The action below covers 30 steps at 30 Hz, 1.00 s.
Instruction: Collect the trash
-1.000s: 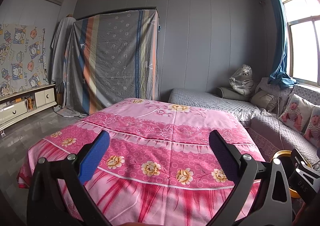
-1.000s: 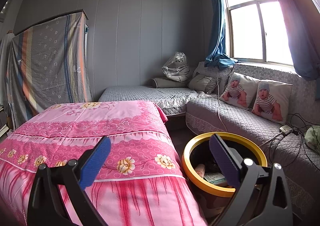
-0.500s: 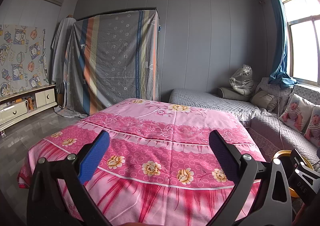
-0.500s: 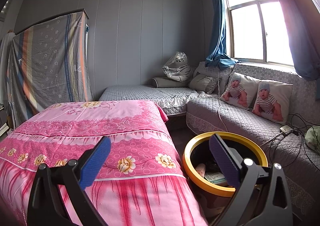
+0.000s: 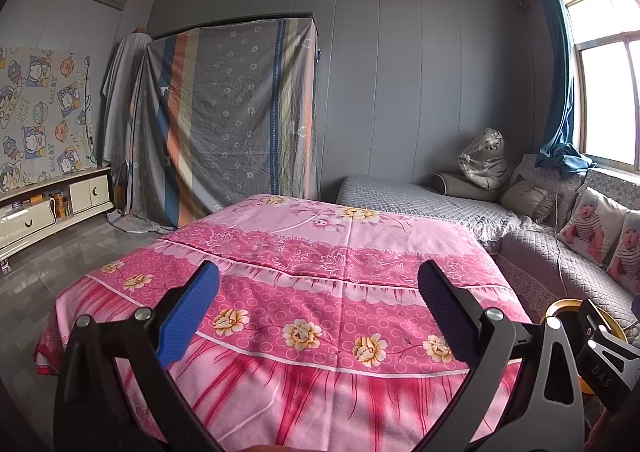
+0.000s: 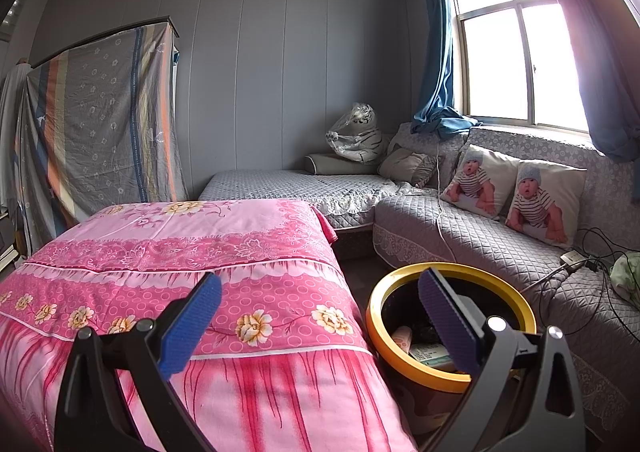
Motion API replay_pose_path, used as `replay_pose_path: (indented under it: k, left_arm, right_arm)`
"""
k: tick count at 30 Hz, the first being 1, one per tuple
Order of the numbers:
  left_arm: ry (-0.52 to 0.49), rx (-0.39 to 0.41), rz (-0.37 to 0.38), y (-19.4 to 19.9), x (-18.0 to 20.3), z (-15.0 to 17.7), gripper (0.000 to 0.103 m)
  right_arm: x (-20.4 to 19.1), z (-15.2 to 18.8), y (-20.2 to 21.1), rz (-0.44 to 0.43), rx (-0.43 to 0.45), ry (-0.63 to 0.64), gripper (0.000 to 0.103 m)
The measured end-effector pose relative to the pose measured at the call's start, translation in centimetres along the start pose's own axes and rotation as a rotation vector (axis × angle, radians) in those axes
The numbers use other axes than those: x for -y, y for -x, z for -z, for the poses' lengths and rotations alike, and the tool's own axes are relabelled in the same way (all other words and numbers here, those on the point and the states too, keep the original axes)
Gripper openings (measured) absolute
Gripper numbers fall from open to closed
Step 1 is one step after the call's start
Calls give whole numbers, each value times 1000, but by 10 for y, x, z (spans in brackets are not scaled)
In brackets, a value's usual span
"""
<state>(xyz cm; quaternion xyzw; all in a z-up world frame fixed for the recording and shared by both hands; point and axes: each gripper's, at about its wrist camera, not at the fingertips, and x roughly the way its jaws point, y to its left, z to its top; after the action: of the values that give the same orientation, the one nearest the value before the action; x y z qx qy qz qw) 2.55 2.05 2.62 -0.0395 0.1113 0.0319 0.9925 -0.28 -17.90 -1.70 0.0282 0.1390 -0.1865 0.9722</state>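
Left wrist view: left tool (image 5: 318,294) spread wide, nothing between its blue pads, held above the near edge of the pink floral cloth (image 5: 304,280) covering a low worktop. No litter visible anywhere on that cloth. Beyond it, a striped sheet (image 5: 228,115) draped over a tall frame, a white low cabinet (image 5: 48,207) at far left, a grey quilted daybed (image 5: 412,199) and sofa along the right. At the lower right edge only a sliver of yellow rim, half hidden behind part of the other tool.

Right wrist view: right tool (image 6: 320,296) likewise wide apart and empty, aimed over the worktop's right corner. Here the trash bin (image 6: 374,316) shown properly: dark body, yellow rim, standing on the floor just beside the worktop and near the sofa (image 6: 460,236). Inside, a pale tube-like item and a printed packet or box, partly hidden behind the right finger. Also only here: two baby-print cushions (image 6: 516,195), cables and a power strip (image 6: 576,258) on the sofa seat, a green cloth at far right.

Judged from this: some rubbish already in the bin, none left in sight on the cloth, so collection probably near or at its end, though the floor is mostly hidden.
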Motion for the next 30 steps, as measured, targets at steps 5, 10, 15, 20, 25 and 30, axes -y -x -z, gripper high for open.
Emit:
replay_pose_path:
  k: [5,10,15,20,25,30]
  left_arm:
    - [-1,2,0,0,1,0,95]
    - [2,-1,2,0,1,0,95]
    - [0,-2,1,-1,2,1,95]
    - [-1,-2,4,-1,2,1,95]
    - [-2,-4,5,-2,2,1,95]
    - [-4,-7,8,-3,2,1,95]
  right_arm:
    - [0,1,0,0,-4,-2,95]
    - [0,2,0,0,-6,0,95]
    - [0,2,-1,0,-8,-2,95]
    - [0,4,-2,-3,-15,1,95]
    - [0,4,-3,-3,-17,-1,95]
    - [1,4,-2,-4,-21,-2,95]
